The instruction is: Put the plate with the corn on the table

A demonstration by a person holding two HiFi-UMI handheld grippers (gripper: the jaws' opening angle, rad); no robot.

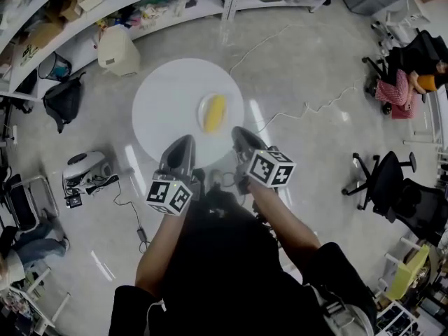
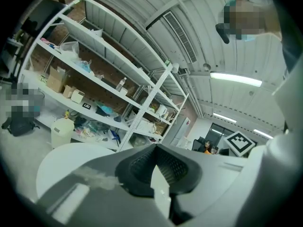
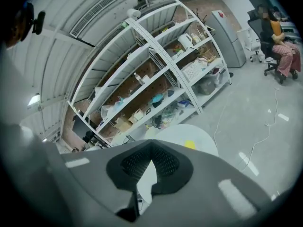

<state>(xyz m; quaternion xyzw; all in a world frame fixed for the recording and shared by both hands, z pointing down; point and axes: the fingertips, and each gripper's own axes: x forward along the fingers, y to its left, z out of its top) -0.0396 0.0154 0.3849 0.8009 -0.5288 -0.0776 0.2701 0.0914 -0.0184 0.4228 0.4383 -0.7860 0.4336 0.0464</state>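
Note:
A yellow corn cob lies on a small white plate near the right side of the round white table. Both grippers are held high, close to the person's body, on the near side of the table and apart from the plate. My left gripper is shut with nothing in it. My right gripper is also shut and empty. The left gripper view has the table below the closed left gripper. In the right gripper view the corn shows as a yellow spot on the table beyond the right gripper.
White shelving runs along the far side, with a white bin and a black bag on the floor beside it. Cables trail to the right. Office chairs and a seated person are at the right.

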